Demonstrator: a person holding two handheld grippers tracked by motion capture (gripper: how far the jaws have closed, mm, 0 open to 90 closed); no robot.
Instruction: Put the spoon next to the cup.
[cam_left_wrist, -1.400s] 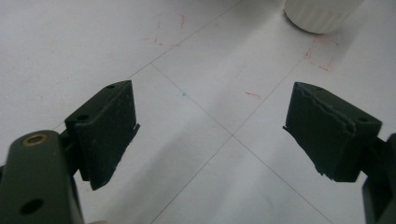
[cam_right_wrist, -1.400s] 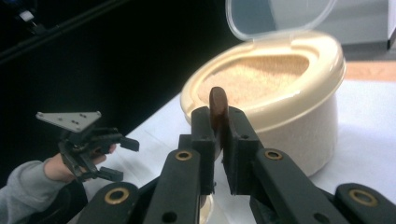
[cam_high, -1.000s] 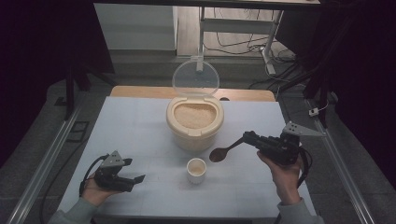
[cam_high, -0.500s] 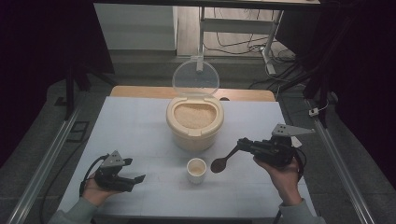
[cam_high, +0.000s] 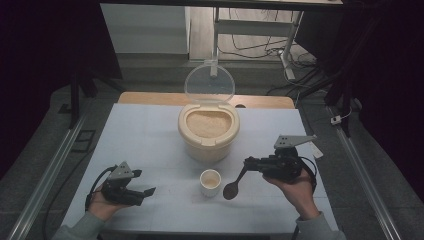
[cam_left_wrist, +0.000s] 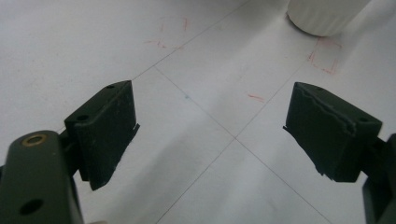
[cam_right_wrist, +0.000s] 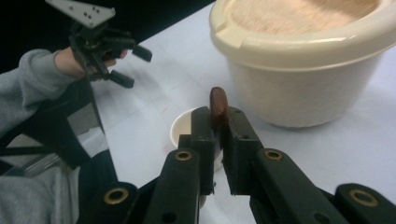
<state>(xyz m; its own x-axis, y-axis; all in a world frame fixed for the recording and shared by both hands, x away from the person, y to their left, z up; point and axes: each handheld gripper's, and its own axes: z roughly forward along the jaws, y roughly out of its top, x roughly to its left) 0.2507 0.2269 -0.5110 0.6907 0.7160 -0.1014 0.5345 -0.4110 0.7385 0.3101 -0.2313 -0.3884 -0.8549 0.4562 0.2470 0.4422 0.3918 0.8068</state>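
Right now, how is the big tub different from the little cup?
The tub is much bigger and wider than the cup. The tub is cream and nearly full of tan grain, while the cup is white with just a little inside. The tub has a clear lid standing open behind it; the cup has none. Both are round, open-topped, and upright on the table.

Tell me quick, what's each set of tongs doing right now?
Left tongs: open, holding nothing.
Right tongs: closed on the brown spoon.
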